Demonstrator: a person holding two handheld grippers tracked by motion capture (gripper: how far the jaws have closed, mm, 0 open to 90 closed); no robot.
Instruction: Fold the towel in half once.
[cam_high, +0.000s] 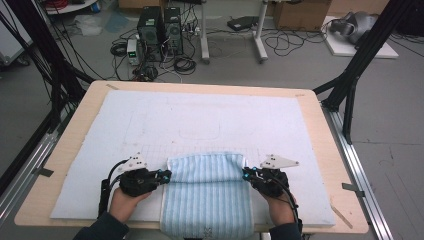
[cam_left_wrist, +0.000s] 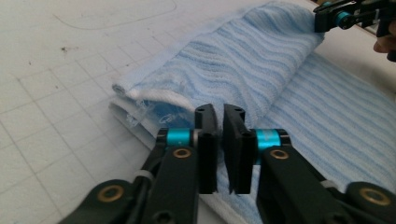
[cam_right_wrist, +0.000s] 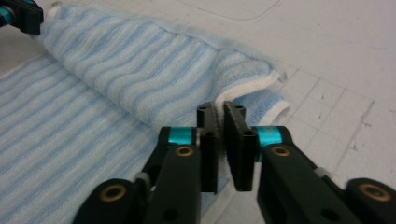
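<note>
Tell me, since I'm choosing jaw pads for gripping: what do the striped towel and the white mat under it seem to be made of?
The striped towel looks like soft woven cotton terry: ribbed pale-blue stripes, a fuzzy nap, a white hemmed edge, and it folds limply. The white mat looks like thin felt or foam sheet, matte, slightly fuzzy, with faint printed grid lines; which of the two is unclear.

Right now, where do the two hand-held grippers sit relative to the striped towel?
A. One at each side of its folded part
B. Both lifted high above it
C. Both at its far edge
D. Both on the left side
A: the left hand-held gripper and the right hand-held gripper sit at opposite side edges of the towel, at its fold.
</note>
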